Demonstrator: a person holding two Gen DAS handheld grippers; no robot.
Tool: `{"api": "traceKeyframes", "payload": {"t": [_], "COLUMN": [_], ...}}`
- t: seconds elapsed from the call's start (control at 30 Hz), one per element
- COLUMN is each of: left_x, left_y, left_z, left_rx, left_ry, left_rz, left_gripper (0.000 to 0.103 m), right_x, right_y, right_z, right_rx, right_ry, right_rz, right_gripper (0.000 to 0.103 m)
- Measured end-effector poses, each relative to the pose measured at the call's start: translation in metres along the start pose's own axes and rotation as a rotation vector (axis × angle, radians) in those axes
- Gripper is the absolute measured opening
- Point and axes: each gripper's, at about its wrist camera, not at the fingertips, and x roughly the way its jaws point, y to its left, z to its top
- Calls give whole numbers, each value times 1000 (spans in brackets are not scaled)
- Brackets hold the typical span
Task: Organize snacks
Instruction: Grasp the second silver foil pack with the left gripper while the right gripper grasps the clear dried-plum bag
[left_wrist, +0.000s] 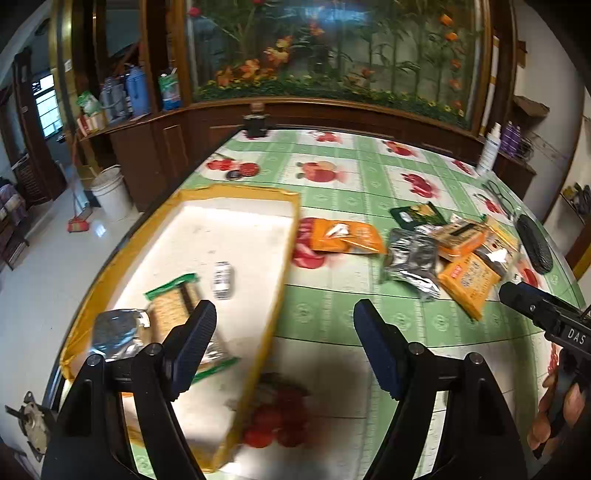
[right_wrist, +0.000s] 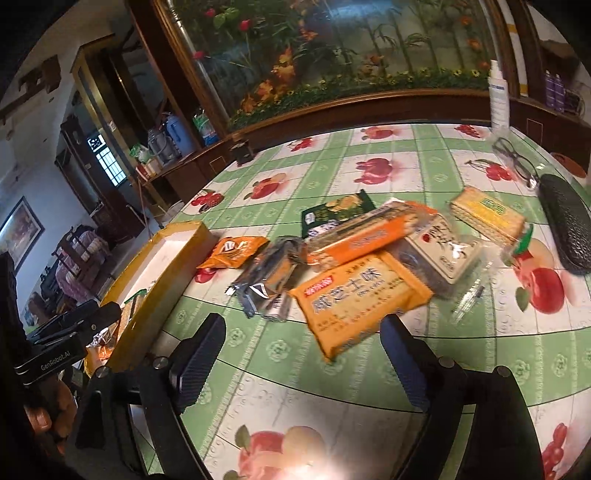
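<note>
Your left tool (left_wrist: 284, 314) stands wide with nothing between its pads, hovering over the near edge of the yellow-rimmed tray (left_wrist: 284, 254). Inside that tray lie a green-edged cracker pack (left_wrist: 173, 299), a silver pouch (left_wrist: 114, 332) and a small can (left_wrist: 222, 279). Your right tool (right_wrist: 303, 328) is likewise wide and empty, above the tabletop (right_wrist: 295, 369), just short of the large orange packet (right_wrist: 354, 295). The remaining snacks sit loose right of the tray: a small orange packet (right_wrist: 232, 251), a crumpled silver wrapper (right_wrist: 266, 284), a dark green packet (right_wrist: 336, 210) and a yellow cracker pack (right_wrist: 487, 214)
</note>
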Motion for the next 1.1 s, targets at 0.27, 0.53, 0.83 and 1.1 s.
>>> {"api": "traceKeyframes", "payload": {"t": [0.27,0.53,0.83,1.1], "left_x": [13,40,82,105], "left_y": [-39,-57,-92,-112], "left_z": [10,23,38,47], "left_rx": [51,62,138,170], "left_ry": [20,53,109,165], "left_rz": [-54,-75,-121,-192], "left_gripper": [77,77,77,77], "right_x": [-27,-17,28,52], "right_y": [-64,-117,-91,-89], "right_z": [6,32,46,52], "right_rx": [117,184,-108,-162], "right_ry": [-111,-88,47,101], "right_rz": [-92,-124,-213,-187], "right_gripper": [94,103,97,97]}}
